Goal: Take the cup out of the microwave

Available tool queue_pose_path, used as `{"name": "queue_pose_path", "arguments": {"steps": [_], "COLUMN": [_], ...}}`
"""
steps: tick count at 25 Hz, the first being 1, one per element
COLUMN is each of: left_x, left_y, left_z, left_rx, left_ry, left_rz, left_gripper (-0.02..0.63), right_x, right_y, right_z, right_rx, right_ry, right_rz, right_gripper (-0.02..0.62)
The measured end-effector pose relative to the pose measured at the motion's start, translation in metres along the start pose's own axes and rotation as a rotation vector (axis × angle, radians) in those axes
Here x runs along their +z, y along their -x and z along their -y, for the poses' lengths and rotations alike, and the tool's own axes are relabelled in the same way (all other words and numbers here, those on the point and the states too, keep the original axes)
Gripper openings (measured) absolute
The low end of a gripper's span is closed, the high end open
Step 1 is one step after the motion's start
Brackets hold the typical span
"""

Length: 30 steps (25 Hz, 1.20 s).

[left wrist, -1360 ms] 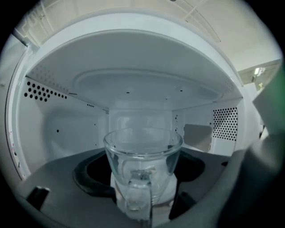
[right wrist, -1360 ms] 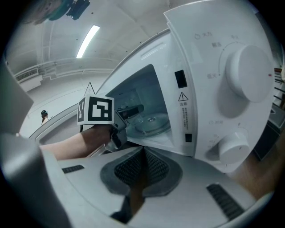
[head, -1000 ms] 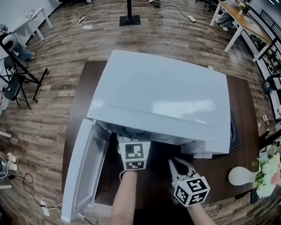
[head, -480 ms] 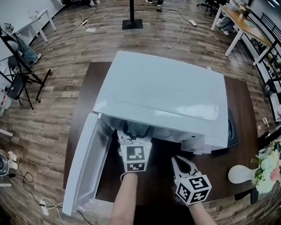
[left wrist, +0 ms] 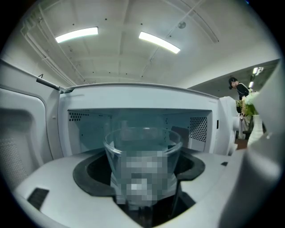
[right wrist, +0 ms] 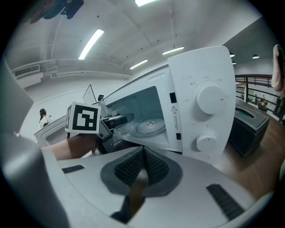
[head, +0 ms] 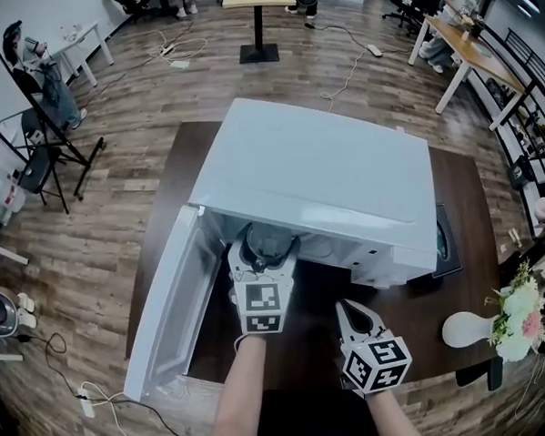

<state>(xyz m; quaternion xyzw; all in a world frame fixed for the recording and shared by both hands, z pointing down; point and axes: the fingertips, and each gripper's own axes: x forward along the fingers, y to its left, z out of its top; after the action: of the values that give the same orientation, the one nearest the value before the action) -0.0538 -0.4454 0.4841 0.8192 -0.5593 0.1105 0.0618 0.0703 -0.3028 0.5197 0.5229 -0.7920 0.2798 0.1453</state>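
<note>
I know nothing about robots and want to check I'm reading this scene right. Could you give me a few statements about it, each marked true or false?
1. The microwave has its door open. True.
2. The left gripper grips a clear cup. True.
3. The right gripper holds a spoon. False: its jaws are together with nothing between them.
4. The microwave sits on a white shelf. False: it stands on a dark table.
5. The microwave has two round knobs on its front. True.
</note>
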Motion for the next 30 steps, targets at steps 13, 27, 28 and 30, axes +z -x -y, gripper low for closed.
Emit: {"name": "queue_pose_path", "arguments": {"steps": [13, 27, 28, 30], "left_x": [-0.007, -0.019, -0.018, -0.016], "left_y": [0.041, 0.099, 0.105, 0.115], "left_z": [0.011, 0.021, 0.021, 0.022], "left_rx": [-0.005, -0.002, -0.001, 0.000], "left_ry": [0.007, 0.030, 0.030, 0.029], "left_rz": [-0.025, -0.040, -0.039, -0.034], "left_gripper": [0.385, 0.385, 0.383, 0.385], "right_x": [-0.004, -0.003, -0.003, -0.003], "right_y": [0.028, 0.047, 0.049, 0.052], "right_z": [0.006, 0.000, 0.001, 0.005], "right_rx": [-0.035, -0.039, -0.041, -0.045], "right_ry": [-0.005, 0.021, 0.027, 0.042], "right_rz": [0.021, 0.042, 0.042, 0.038], "right_gripper": [-0.005, -0.005, -0.005, -0.005]}}
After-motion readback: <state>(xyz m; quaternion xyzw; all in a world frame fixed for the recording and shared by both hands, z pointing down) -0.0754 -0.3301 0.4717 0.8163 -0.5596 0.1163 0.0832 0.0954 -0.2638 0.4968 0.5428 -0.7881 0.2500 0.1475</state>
